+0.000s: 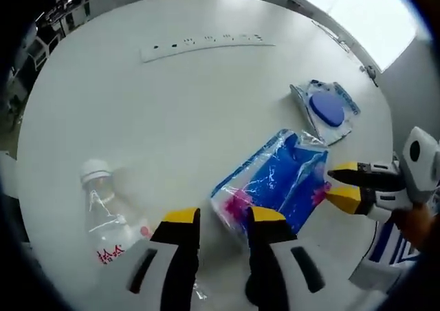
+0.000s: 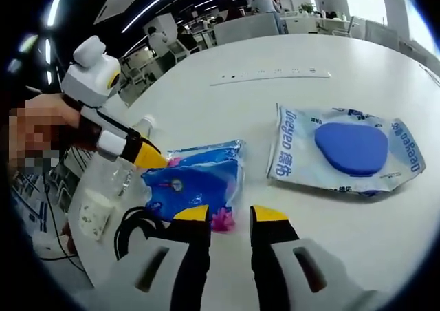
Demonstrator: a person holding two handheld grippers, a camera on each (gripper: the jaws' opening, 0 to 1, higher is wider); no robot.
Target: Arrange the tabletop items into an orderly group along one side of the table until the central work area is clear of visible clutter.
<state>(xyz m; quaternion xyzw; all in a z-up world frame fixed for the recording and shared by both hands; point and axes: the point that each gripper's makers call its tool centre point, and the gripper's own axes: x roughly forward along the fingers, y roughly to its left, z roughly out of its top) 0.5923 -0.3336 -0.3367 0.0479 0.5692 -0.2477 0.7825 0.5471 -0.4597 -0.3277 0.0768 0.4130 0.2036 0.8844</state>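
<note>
Both grippers, left gripper (image 1: 225,217) and right gripper (image 2: 230,214), hover with jaws apart at the blue pouch (image 1: 275,180). The clear packet (image 2: 344,153) reads "Degeo"; the bottle (image 1: 110,218) carries red writing.

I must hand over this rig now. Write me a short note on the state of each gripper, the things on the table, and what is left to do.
Left gripper: open, at one end of the blue and pink bag.
Right gripper: open, at that bag's other end.
Neither grips it yet.
Water bottle lies beside the bag.
Packet with a blue disc lies apart, further along the white table.
Power strip lies at the far side.
Nothing is grouped yet; all is left.
</note>
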